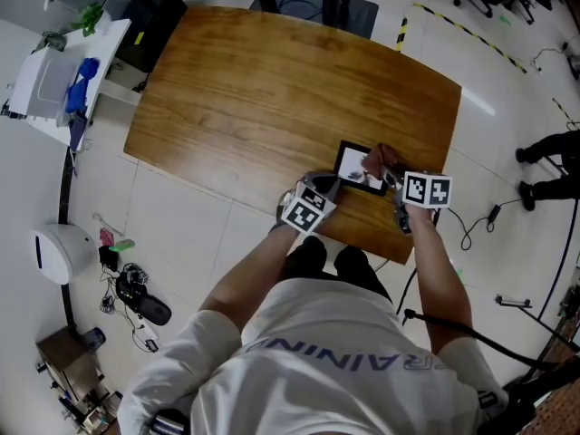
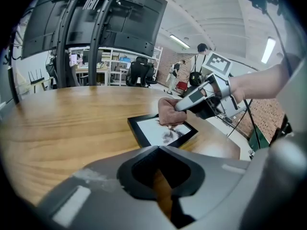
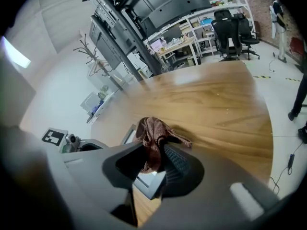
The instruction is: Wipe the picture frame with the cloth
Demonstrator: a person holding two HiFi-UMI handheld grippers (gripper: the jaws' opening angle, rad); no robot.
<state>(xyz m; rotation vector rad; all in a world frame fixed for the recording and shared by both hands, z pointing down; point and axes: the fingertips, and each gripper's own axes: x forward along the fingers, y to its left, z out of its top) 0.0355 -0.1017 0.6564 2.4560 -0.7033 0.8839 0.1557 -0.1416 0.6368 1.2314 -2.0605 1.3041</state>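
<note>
At lower centre, near surface [image 1: 272, 89] edge: my right gripper [image 3: 157, 153] jaws clamp cloth [image 3: 154, 131] on picture frame [image 2: 153, 133]; left gripper [image 2: 158, 150] jaws closed, empty. Likely risk: unsteadied frame slides off.

Table [image 1: 254, 98]: one.
Picture frame [image 1: 355, 166]: one.
Cloth [image 1: 381, 159]: one.
Grippers: two, namely left gripper [image 1: 328, 187] and right gripper [image 1: 391, 181].
Marker cubes [image 1: 426, 189]: two, one per gripper.
Office chairs [image 3: 229, 30]: two, side by side beyond the table's far end.
White dome [image 1: 63, 254] on the floor: one.
Bystander's legs [image 1: 548, 166] at the right edge of the head view: one pair.
</note>
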